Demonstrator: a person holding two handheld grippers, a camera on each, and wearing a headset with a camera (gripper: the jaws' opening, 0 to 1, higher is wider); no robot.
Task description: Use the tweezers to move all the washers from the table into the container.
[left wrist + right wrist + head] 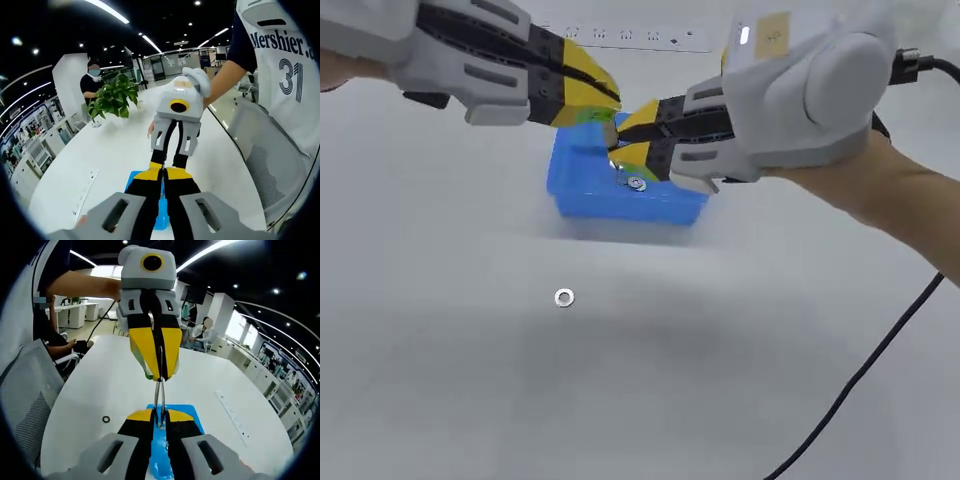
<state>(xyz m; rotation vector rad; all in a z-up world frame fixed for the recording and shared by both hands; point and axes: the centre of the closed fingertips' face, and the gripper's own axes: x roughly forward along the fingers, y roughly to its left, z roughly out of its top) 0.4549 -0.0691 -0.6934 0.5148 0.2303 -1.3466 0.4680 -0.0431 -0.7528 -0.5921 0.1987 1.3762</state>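
Observation:
A blue container (582, 188) stands mid-table with one washer (637, 184) lying in it. Another washer (564, 297) lies on the white table in front of it, also seen as a washer (106, 419) in the right gripper view. Thin metal tweezers (159, 399) span between the two grippers above the container (192, 416). My left gripper (605, 100) comes in from the upper left and its yellow jaws are shut on the tweezers' far end. My right gripper (638, 135) meets it from the right, its jaws closed around the near end. The two grippers face each other tip to tip.
A black cable (865, 370) trails across the table's right side from the right gripper. A white power strip (620, 38) lies along the far edge. A person (92, 82) stands beside a potted plant (114, 97) at the table's far end. An office chair (30, 405) stands close by.

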